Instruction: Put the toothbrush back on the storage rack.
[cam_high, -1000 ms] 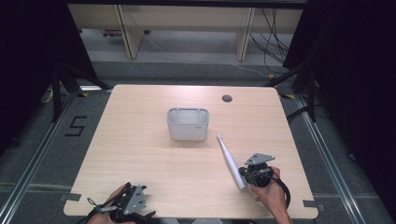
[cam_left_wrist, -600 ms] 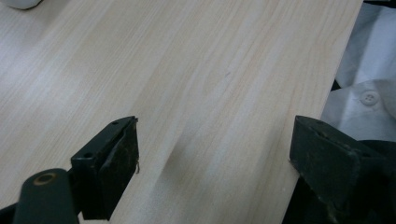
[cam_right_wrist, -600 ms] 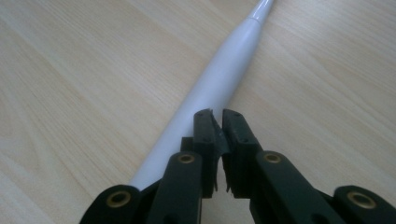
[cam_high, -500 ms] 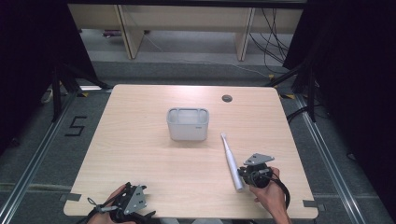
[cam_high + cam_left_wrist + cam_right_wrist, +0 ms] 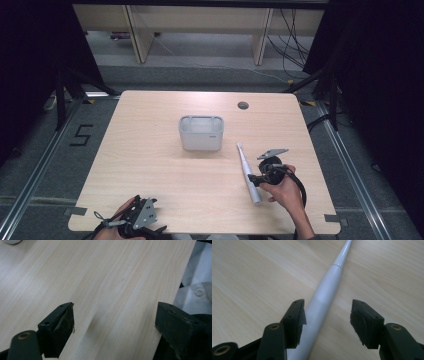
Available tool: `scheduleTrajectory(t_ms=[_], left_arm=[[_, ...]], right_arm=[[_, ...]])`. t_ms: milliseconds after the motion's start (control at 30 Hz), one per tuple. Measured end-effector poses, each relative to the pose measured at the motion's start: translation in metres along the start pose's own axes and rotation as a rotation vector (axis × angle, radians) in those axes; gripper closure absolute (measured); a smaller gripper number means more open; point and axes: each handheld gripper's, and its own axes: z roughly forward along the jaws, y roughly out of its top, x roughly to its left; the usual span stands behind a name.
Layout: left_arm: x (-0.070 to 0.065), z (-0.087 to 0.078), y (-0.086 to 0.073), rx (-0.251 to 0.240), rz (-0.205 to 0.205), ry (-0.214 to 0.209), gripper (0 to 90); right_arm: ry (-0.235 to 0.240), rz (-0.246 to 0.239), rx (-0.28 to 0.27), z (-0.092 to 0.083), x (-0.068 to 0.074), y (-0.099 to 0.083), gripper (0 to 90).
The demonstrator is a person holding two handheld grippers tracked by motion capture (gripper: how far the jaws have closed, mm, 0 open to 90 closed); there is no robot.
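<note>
A white electric toothbrush lies flat on the wooden table, right of centre, its thin head end pointing away from the person. My right gripper sits at its thick handle end, held by a hand. In the right gripper view the handle runs between the jaws, close against the left pad and well apart from the right one; this gripper is open, its jaws having just been opening. My left gripper rests at the table's front left edge, open over bare wood.
A grey open-topped container stands in the middle of the table, left of the toothbrush's head. A small round cable hole sits near the far edge. Beyond the table's front edge is the person's white shirt.
The right gripper's jaws have opened and let go of the toothbrush, which now lies loose on the table. That hand has shifted slightly away from the person. The left gripper has stayed put.
</note>
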Motion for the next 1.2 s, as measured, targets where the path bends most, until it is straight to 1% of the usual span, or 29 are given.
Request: scheduleTrajectory(t_ms=[33, 100, 133, 167, 233, 267, 300, 333, 400, 467, 500, 533, 567, 600, 633, 667, 733, 800, 833, 867, 900, 967, 1000, 1067, 1100, 1133, 1167, 1200], left_arm=[[0.0, 0.0, 0.0, -0.001, -0.005, 0.0, 15.4], [0.0, 0.0, 0.0, -0.001, 0.001, -0.004, 15.4], [0.0, 0.0, 0.0, -0.001, 0.001, -0.001, 15.4], [0.0, 0.0, 0.0, 0.001, 0.002, -0.001, 15.4], [0.0, 0.0, 0.0, -0.001, 0.001, -0.003, 15.4], [0.0, 0.0, 0.0, -0.007, 0.001, -0.006, 15.4], [0.0, 0.001, 0.0, -0.015, -0.003, -0.002, 15.4], [0.0, 0.0, 0.0, -0.003, 0.003, -0.007, 15.4], [0.0, 0.001, 0.0, -0.01, 0.001, -0.004, 15.4], [0.0, 0.0, 0.0, -0.013, -0.002, -0.003, 15.4], [0.0, 0.0, 0.0, -0.002, 0.003, -0.011, 15.4], [0.0, 0.0, 0.0, 0.001, 0.004, -0.01, 15.4], [0.001, 0.0, 0.0, 0.008, 0.004, -0.02, 15.4], [0.0, 0.0, 0.0, -0.007, 0.0, -0.007, 15.4], [0.0, 0.0, 0.001, -0.009, -0.001, -0.006, 15.4], [0.0, 0.0, 0.001, -0.011, -0.001, -0.007, 15.4], [0.0, 0.001, 0.0, -0.008, 0.0, -0.006, 15.4], [0.0, 0.001, 0.0, -0.009, -0.001, -0.005, 15.4], [0.0, 0.001, 0.001, -0.01, -0.003, -0.007, 15.4], [0.0, 0.001, 0.001, -0.012, -0.004, -0.009, 15.4], [0.0, 0.001, 0.0, -0.008, -0.001, -0.009, 15.4], [0.0, 0.001, 0.0, -0.007, -0.001, -0.008, 15.4], [0.0, 0.001, 0.001, -0.006, 0.0, -0.007, 15.4], [-0.001, 0.001, 0.001, -0.012, -0.005, -0.012, 15.4], [-0.001, 0.002, 0.0, -0.012, -0.004, -0.012, 15.4], [0.0, 0.001, 0.001, 0.007, 0.0, -0.021, 15.4], [0.0, 0.001, 0.001, 0.007, 0.0, -0.021, 15.4], [0.0, 0.001, 0.001, -0.009, -0.003, -0.013, 15.4]], right_arm=[[0.009, 0.004, 0.015, 0.001, 0.0, 0.001, 44.8], [0.003, -0.002, 0.018, 0.003, -0.001, 0.003, 44.3], [0.009, -0.003, 0.026, 0.006, -0.001, 0.004, 43.7], [0.011, 0.003, 0.044, 0.008, 0.0, 0.005, 43.7], [0.001, -0.001, 0.066, 0.013, 0.0, 0.008, 43.7], [0.002, -0.012, 0.086, 0.016, 0.0, 0.011, 43.7], [0.002, -0.012, 0.086, 0.016, 0.0, 0.011, 43.7], [0.013, -0.01, 0.095, 0.018, 0.002, 0.014, 43.7], [0.013, -0.016, 0.101, 0.019, 0.003, 0.016, 43.7], [0.003, -0.009, 0.12, 0.02, 0.006, 0.018, 43.6], [0.003, -0.008, 0.124, 0.021, 0.006, 0.018, 43.8], [0.005, -0.02, 0.124, 0.021, 0.006, 0.019, 43.8], [-0.003, -0.021, 0.131, 0.022, 0.006, 0.02, 44.2], [-0.002, -0.028, 0.128, 0.024, 0.005, 0.021, 44.6], [-0.001, -0.018, 0.145, 0.024, 0.006, 0.021, 45.0], [-0.002, -0.032, 0.145, 0.025, 0.005, 0.021, 45.0], [-0.002, -0.032, 0.161, 0.027, 0.005, 0.023, 46.1], [0.001, -0.039, 0.155, 0.029, 0.004, 0.023, 46.3], [-0.005, -0.038, 0.164, 0.03, 0.004, 0.024, 46.7], [-0.001, -0.019, 0.195, 0.03, 0.004, 0.025, 46.7], [-0.001, -0.019, 0.195, 0.03, 0.004, 0.025, 46.7], [-0.003, -0.05, 0.179, 0.033, 0.003, 0.026, 48.2], [-0.005, -0.04, 0.195, 0.033, 0.003, 0.027, 48.7], [-0.001, -0.052, 0.198, 0.034, 0.003, 0.028, 50.0], [-0.002, -0.03, 0.225, 0.033, 0.004, 0.029, 51.6], [-0.006, -0.05, 0.215, 0.034, 0.003, 0.031, 53.5], [-0.006, -0.05, 0.215, 0.034, 0.003, 0.031, 53.5], [0.005, -0.057, 0.216, 0.034, 0.003, 0.031, 54.4]])
